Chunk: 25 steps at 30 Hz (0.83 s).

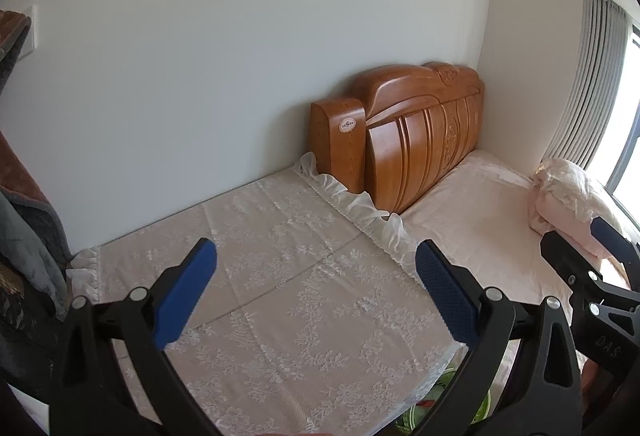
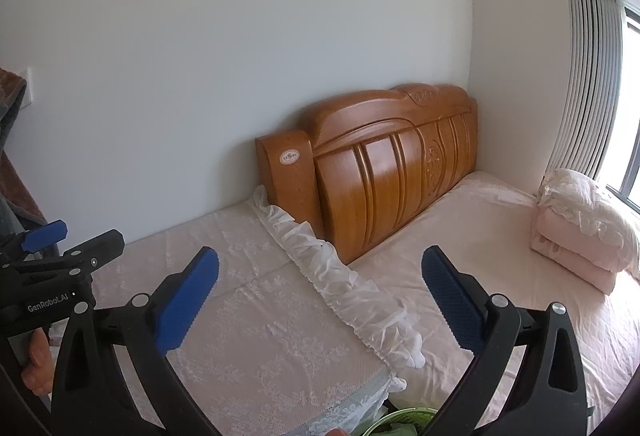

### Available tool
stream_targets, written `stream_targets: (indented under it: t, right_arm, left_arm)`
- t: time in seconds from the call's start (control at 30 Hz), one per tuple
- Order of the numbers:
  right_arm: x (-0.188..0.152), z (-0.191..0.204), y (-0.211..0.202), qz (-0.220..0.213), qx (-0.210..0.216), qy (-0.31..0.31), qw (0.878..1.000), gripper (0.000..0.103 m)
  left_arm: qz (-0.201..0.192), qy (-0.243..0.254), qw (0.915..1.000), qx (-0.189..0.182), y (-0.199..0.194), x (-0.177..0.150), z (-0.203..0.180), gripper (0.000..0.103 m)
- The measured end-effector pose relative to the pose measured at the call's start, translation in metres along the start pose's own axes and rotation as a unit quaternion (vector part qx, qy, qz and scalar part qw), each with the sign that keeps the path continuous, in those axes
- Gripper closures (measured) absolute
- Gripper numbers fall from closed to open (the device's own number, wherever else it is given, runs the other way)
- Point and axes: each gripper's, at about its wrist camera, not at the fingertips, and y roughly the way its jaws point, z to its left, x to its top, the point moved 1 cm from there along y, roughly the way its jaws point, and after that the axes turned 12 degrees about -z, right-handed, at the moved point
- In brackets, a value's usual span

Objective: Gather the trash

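Across the middle of both views the bed (image 2: 480,236) and lace-covered surface (image 1: 280,276) show no trash, only a green-rimmed container (image 2: 404,418) at the bottom edge, while the left gripper (image 1: 316,296) and right gripper (image 2: 320,300) gape empty, so collecting seems not yet begun.

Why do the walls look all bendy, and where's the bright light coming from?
Both wrist views use fisheye lenses, so the wall and curtain curve near the edges. Daylight comes from the window on the right, washed out white in the left wrist view.
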Motion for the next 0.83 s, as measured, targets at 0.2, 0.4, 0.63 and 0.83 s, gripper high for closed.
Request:
stream_targets:
  t: [0.2, 0.4, 0.63, 0.83]
  right_arm:
    - [-0.0013, -0.0004, 0.0009, 0.003, 0.000, -0.001, 1.000, 0.002]
    - [-0.0036, 0.0004, 0.0011, 0.007, -0.002, 0.000, 1.000, 0.002]
    - [-0.0056, 0.0000, 0.0012, 0.009, -0.004, 0.000, 1.000, 0.002]
    - [-0.0064, -0.0013, 0.0010, 0.009, -0.003, 0.000, 1.000, 0.002]
  left_arm:
    - [0.000, 0.005, 1.0000, 0.002, 0.0026, -0.0016, -0.0032, 0.008]
    - [0.005, 0.009, 0.9999, 0.002, 0.0052, -0.0055, -0.0059, 0.008]
    - [0.016, 0.002, 0.9998, -0.009, 0.0067, -0.0077, -0.0050, 0.008]
    - [0.020, 0.002, 0.9997, -0.012, 0.0074, -0.0091, -0.0059, 0.008]
